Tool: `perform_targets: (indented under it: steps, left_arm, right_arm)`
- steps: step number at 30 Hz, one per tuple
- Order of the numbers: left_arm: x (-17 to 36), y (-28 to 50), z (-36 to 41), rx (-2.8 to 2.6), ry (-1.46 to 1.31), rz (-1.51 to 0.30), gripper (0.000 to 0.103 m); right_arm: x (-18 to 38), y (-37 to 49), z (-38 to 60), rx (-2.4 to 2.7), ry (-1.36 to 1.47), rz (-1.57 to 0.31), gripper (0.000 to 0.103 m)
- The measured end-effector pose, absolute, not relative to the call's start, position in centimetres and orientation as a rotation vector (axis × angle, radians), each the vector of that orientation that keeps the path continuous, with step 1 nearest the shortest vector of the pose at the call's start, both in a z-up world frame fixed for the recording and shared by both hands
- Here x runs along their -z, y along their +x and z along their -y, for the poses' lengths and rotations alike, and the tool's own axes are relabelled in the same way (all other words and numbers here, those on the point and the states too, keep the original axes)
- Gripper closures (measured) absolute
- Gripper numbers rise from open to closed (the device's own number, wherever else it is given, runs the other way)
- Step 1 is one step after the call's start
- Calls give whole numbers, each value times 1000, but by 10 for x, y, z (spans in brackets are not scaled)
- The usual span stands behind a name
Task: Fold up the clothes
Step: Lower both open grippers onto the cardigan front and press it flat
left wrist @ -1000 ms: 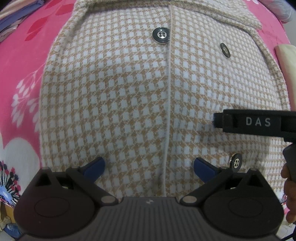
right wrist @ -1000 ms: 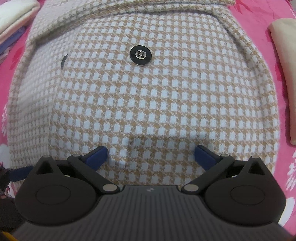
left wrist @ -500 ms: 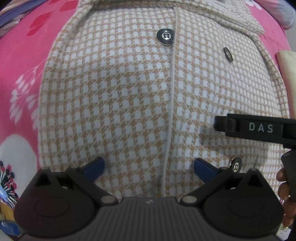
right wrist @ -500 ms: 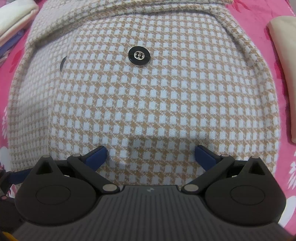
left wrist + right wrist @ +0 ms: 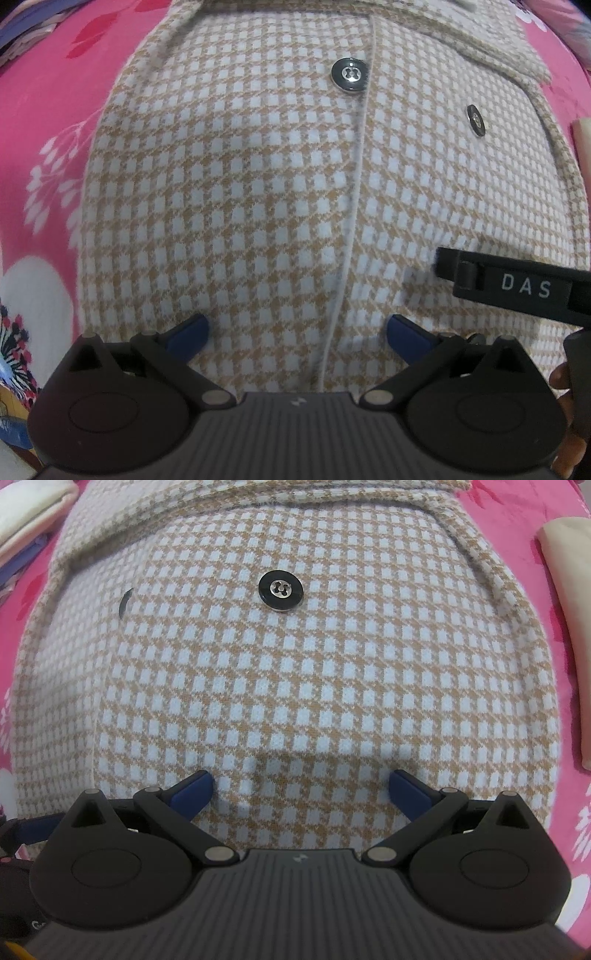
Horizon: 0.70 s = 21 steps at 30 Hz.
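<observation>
A tan and white houndstooth jacket (image 5: pixel 258 206) lies flat on a pink floral sheet, front side up, with black buttons (image 5: pixel 349 76) beside its centre placket. My left gripper (image 5: pixel 297 338) hovers open just above the jacket's lower front, nothing between its blue fingertips (image 5: pixel 186 334). In the right wrist view the same jacket (image 5: pixel 314 686) fills the frame, one black button (image 5: pixel 281 591) near the top. My right gripper (image 5: pixel 300 792) stands open low over the cloth. The right gripper's black body, marked DAS (image 5: pixel 517 286), reaches in at the left view's right edge.
The pink floral sheet (image 5: pixel 48 122) surrounds the jacket. A cream folded cloth (image 5: pixel 569 620) lies to the right. Folded white and purple clothes (image 5: pixel 26 520) sit at the upper left. A person's fingers (image 5: pixel 559 380) show at the right edge.
Both grippers have shifted slightly forward and to the left over the jacket, so the buttons sit lower in the left view. Both stay open; the cloth has not moved.
</observation>
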<state>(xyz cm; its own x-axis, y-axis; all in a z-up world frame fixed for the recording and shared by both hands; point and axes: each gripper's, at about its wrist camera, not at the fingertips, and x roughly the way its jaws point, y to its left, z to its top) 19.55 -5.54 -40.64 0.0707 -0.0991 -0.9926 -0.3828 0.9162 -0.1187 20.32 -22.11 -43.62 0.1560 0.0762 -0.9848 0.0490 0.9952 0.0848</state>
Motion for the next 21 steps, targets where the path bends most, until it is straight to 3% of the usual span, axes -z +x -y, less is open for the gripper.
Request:
perform_targets:
  steps: [21]
  left_arm:
    - [396, 197, 80, -260, -399, -1500, 0]
  right_arm:
    - [437, 199, 232, -28, 92, -1394, 1]
